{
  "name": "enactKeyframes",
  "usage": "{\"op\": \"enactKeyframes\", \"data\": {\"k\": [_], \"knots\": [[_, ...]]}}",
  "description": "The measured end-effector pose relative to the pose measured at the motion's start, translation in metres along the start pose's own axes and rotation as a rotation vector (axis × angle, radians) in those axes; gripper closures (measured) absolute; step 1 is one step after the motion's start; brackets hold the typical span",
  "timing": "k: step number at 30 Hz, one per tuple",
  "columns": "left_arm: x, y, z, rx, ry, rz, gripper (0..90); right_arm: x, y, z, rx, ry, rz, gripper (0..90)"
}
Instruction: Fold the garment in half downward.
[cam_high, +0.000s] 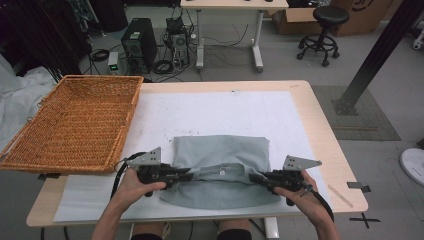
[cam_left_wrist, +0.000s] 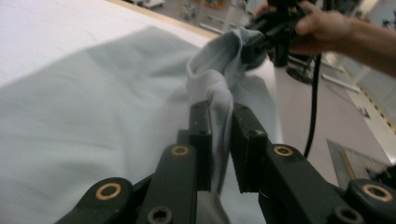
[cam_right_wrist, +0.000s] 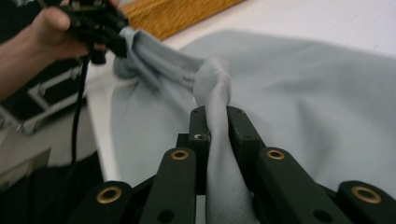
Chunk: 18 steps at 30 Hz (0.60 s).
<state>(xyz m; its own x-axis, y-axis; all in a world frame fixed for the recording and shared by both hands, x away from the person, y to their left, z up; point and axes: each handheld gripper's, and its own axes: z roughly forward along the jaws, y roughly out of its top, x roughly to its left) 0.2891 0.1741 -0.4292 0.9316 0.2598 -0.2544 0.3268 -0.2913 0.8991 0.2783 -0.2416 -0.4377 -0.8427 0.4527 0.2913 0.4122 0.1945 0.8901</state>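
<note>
While my left gripper (cam_high: 186, 175) and right gripper (cam_high: 256, 178) each clamp their jaws on the grey garment (cam_high: 220, 155), its pinched fold runs straight between them across the worktop (cam_high: 320, 125).

One grey garment (cam_high: 220, 165); one wicker basket (cam_high: 75, 120); two grippers: left (cam_high: 187, 175), right (cam_high: 252, 178).

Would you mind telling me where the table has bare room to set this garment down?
The white mat lies bare between the grey garment and the far edge. The wicker basket takes the left side; the left gripper and right gripper crowd the near edge.
</note>
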Motion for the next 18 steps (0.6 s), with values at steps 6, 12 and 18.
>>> {"op": "enactKeyframes", "data": {"k": [6, 12, 18], "knots": [[-0.011, -0.031, 0.003, 0.072, -0.070, -0.024, 67.5, 0.013, -0.029, -0.007, 0.048, 0.069, 0.033, 68.2], [-0.010, -0.022, -0.016, -0.067, -0.085, -0.041, 55.8, 0.009, -0.020, -0.024, -0.108, 0.045, 0.068, 55.0], [0.002, -0.010, -0.009, -0.142, 0.145, 0.010, 48.4, -0.001, -0.004, -0.018, -0.147, -0.118, 0.014, 44.4]]}}
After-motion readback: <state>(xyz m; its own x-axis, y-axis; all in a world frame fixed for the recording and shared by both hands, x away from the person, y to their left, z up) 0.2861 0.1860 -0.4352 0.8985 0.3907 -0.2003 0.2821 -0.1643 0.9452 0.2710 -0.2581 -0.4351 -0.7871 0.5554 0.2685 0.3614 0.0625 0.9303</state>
